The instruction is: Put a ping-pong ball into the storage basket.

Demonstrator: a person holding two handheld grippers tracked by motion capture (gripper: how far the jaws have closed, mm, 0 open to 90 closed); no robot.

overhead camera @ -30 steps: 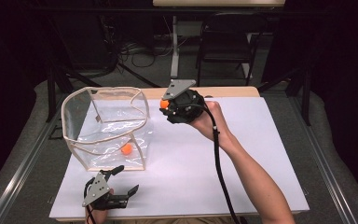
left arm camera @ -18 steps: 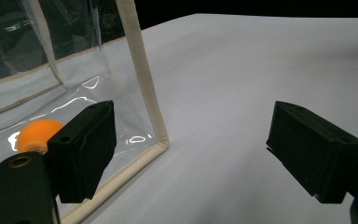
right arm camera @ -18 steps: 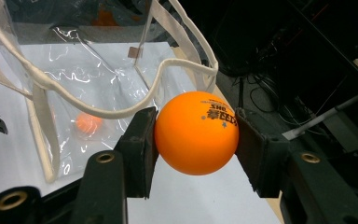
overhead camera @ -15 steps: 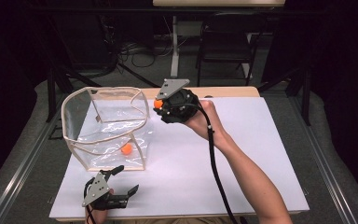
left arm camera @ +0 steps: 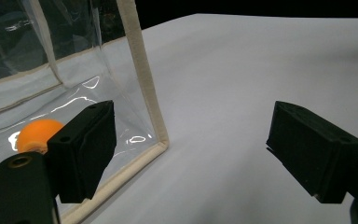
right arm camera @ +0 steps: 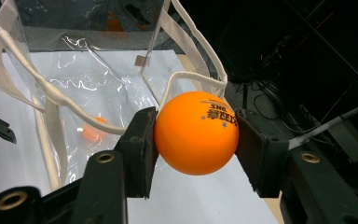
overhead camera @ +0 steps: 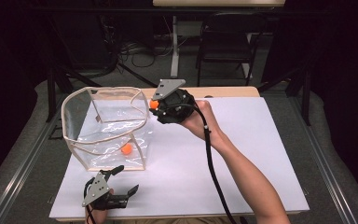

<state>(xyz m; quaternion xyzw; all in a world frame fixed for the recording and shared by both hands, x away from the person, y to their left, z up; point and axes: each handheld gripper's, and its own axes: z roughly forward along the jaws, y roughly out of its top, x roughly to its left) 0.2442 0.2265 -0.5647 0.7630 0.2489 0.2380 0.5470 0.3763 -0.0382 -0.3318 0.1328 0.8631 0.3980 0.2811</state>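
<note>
My right gripper (overhead camera: 154, 105) (right arm camera: 196, 135) is shut on an orange ping-pong ball (right arm camera: 196, 132) (overhead camera: 154, 104), held in the air just right of the rim of a clear plastic bag (overhead camera: 107, 126) (right arm camera: 74, 88) with cream trim. A second orange ball (overhead camera: 127, 149) (left arm camera: 37, 134) (right arm camera: 94, 130) lies on the bag's floor. My left gripper (overhead camera: 123, 182) (left arm camera: 191, 149) rests open on the white table near the front edge, just in front of the bag's near corner (left arm camera: 154, 135), with nothing between its jaws.
The white tabletop (overhead camera: 242, 154) stretches to the right of the bag. A wooden strip (overhead camera: 228, 91) runs along the far edge. Beyond it stand a dark chair (overhead camera: 226, 42), table legs and cables on the floor.
My right gripper has carried the ball a little left toward the bag's rim. The left gripper has stayed where it was.
</note>
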